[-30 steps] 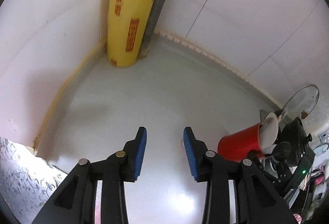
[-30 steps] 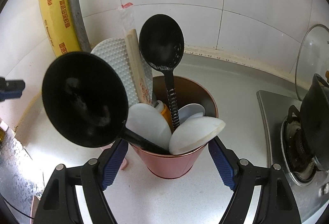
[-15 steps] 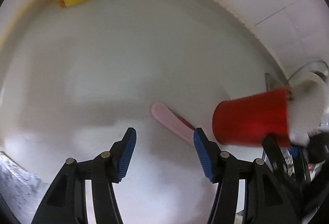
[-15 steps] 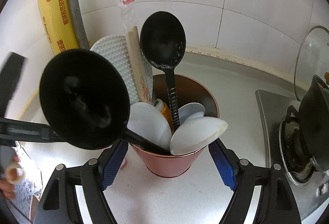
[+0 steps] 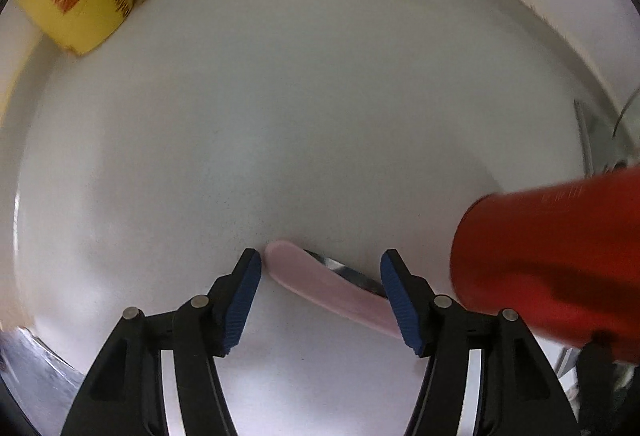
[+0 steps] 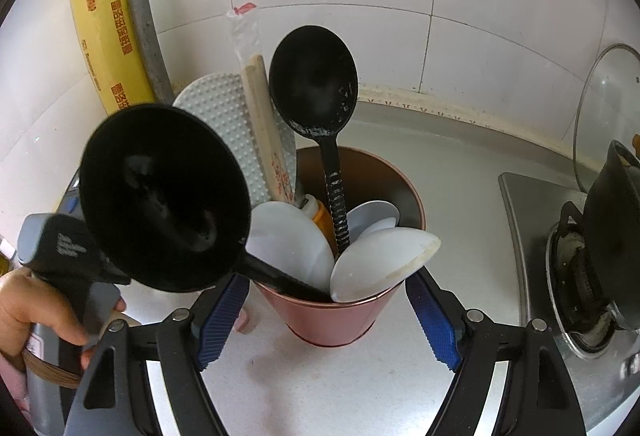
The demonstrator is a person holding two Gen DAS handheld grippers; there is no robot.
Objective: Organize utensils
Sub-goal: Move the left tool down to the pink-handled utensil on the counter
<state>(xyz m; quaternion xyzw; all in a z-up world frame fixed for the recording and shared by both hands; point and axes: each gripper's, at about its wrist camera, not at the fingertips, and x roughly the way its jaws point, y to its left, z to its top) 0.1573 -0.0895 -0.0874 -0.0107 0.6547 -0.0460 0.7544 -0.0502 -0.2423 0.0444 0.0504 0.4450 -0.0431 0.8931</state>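
Straddling the pink-handled utensil lying flat on the counter, left gripper gaping wide, gripping nothing. Bracketing the red holder, right gripper likewise spread, empty. Risking pads skidding off the low, slanted handle, or knocking the holder close alongside. Showing only in the right view: ladle, spoon, stove.

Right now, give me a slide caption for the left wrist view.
Open left gripper straddles a pink-handled utensil lying on the white counter beside the red holder.
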